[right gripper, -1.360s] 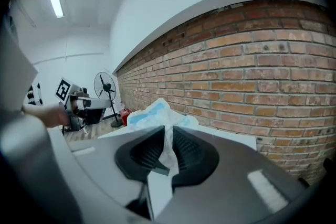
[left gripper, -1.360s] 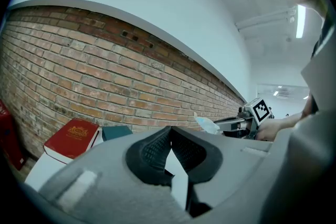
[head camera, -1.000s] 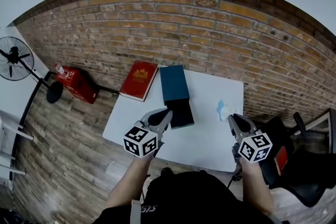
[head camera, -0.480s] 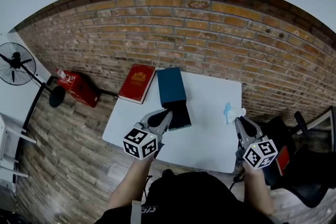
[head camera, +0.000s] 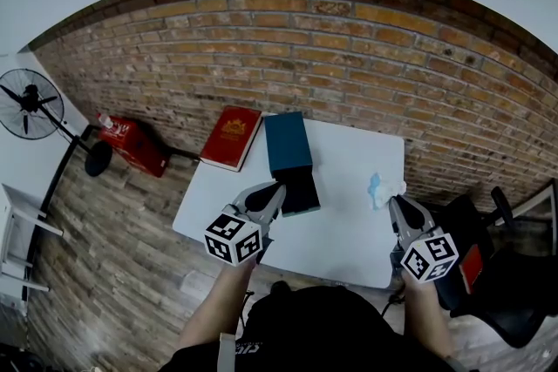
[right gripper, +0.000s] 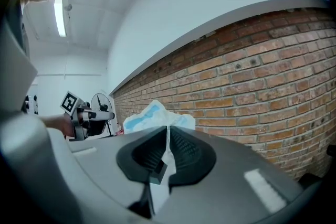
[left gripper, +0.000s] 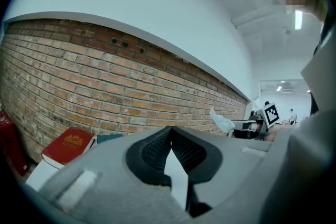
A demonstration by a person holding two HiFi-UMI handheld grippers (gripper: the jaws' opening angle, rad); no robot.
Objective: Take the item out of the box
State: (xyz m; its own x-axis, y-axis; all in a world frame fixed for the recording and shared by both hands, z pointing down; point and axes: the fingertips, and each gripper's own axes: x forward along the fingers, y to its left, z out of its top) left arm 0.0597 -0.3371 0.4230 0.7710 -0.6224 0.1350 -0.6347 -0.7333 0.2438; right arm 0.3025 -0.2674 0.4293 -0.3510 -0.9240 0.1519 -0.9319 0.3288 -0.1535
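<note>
On the white table (head camera: pixel 350 154) an open black box (head camera: pixel 300 190) lies in front of its teal lid (head camera: pixel 288 144). My left gripper (head camera: pixel 279 186) rests at the box's left edge. Its jaws are shut (left gripper: pixel 169 131), and I see nothing between them. My right gripper (head camera: pixel 391 200) is over the table's right side. It holds a small white and blue packet (head camera: pixel 378 187) at its tips, and its jaws are closing on it. In the right gripper view the packet (right gripper: pixel 153 115) sticks out beyond the pressed pads (right gripper: pixel 168 130).
A red book (head camera: pixel 231 135) lies at the table's far left corner. A brick wall runs behind the table. On the floor to the left are a fan (head camera: pixel 26 98) and a red container (head camera: pixel 129 140). A black chair (head camera: pixel 493 279) is at the right.
The packet lay on the table ahead of the right gripper; now it sits up at that gripper's tips, slightly further right. The left gripper has stayed at the box.
</note>
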